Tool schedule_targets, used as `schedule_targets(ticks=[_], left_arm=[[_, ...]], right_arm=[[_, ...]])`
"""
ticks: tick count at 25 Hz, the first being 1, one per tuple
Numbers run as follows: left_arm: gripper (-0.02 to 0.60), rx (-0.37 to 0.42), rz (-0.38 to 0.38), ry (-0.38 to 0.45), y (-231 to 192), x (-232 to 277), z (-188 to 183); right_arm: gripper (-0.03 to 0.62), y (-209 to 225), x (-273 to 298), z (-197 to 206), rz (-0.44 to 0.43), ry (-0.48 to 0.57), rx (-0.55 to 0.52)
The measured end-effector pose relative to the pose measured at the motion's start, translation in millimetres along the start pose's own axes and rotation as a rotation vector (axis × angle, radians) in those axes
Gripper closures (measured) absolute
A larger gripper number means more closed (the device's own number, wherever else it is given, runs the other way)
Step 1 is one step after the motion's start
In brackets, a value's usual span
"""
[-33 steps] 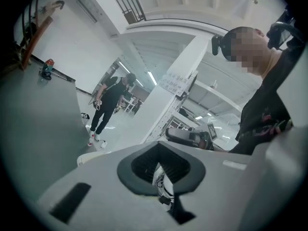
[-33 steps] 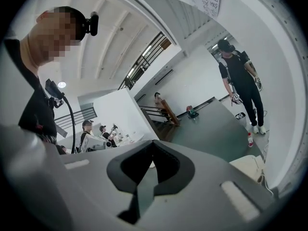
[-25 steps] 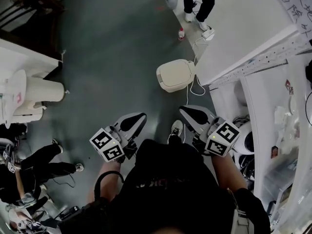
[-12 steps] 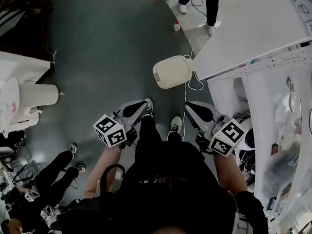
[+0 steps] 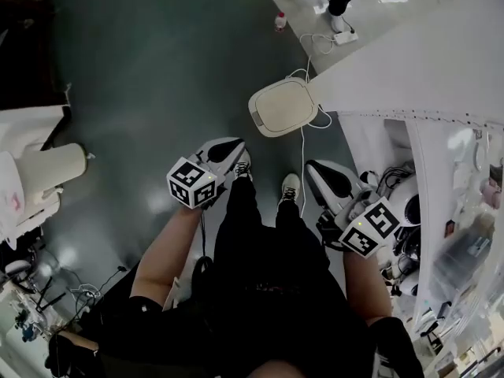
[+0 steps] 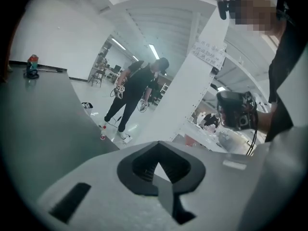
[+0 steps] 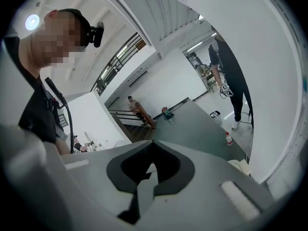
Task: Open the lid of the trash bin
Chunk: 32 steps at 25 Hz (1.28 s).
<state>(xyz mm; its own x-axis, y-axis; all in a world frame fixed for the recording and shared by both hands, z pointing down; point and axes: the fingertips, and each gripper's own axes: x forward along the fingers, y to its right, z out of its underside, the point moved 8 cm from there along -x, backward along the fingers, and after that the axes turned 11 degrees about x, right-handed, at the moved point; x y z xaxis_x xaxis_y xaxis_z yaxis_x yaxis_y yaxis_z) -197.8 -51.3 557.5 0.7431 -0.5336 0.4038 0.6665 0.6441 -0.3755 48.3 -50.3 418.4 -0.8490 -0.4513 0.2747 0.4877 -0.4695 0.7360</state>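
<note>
I'm treating this as the approach step, nothing is touching yet. The trash bin (image 5: 285, 109) is standing on the floor (image 5: 157, 77), tucked against the corner of the white partition (image 5: 409, 61), with its lid (image 5: 274, 101) lying flat and closed. The left tool (image 5: 233, 148) is hanging with jaws together and nothing between them, same read in the left gripper view (image 6: 158, 148). The right tool (image 7: 152, 150) is also looking pinched together and empty. In the head view the bin is sitting ahead of both tools and well apart from them, past the wearer's shoes (image 5: 290, 187), roughly between the two tool lines and a bit nearer the right tool (image 5: 313, 168). A white cable (image 5: 303, 144) is looping just beside the bin on the right, so I'm judging the left side as the cleaner way in. I'm suggesting going low, working one closed tip under the lid's front lip and levering up slowly, since a light bin is likely to slide or tip. I'm not making out the hinge side from here
</note>
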Motion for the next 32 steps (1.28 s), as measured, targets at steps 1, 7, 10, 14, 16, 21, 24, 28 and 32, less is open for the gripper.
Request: schedule_targets(ticks=[1,7,10,14,16,21,24,28,32], left_arm=[[0.578,-0.003,0.005,-0.012,-11,7,5],[0.578,-0.052,0.033,-0.097,-74,53,43],[0.578,-0.083,0.026,-0.145,-104,75,69],[0.578,-0.146,0.008,-0.201,-139,105,104],[0.577,-0.173,0.004,-0.233,-149,114,124],[0.554,-0.227,-0.004,-0.303,-165,136,173],[0.536,-0.268,-0.016,-0.318,-172,149,196],[0.496,-0.357,-0.048,-0.323,-179,166,226],[0.474,-0.428,-0.096,-0.324,-186,182,250]], right_arm=[[0.586,4,7,-1,0.009,0.003,0.011],[0.586,27,43,-2,0.076,0.030,0.044],[0.586,41,55,4,0.108,0.033,0.073],[0.586,66,67,13,0.149,0.029,0.116],[0.586,73,71,21,0.162,0.023,0.135],[0.586,97,77,49,0.179,0.007,0.192],[0.586,109,76,63,0.191,-0.007,0.208],[0.586,124,67,83,0.206,-0.021,0.229],[0.586,139,58,101,0.221,-0.035,0.253]])
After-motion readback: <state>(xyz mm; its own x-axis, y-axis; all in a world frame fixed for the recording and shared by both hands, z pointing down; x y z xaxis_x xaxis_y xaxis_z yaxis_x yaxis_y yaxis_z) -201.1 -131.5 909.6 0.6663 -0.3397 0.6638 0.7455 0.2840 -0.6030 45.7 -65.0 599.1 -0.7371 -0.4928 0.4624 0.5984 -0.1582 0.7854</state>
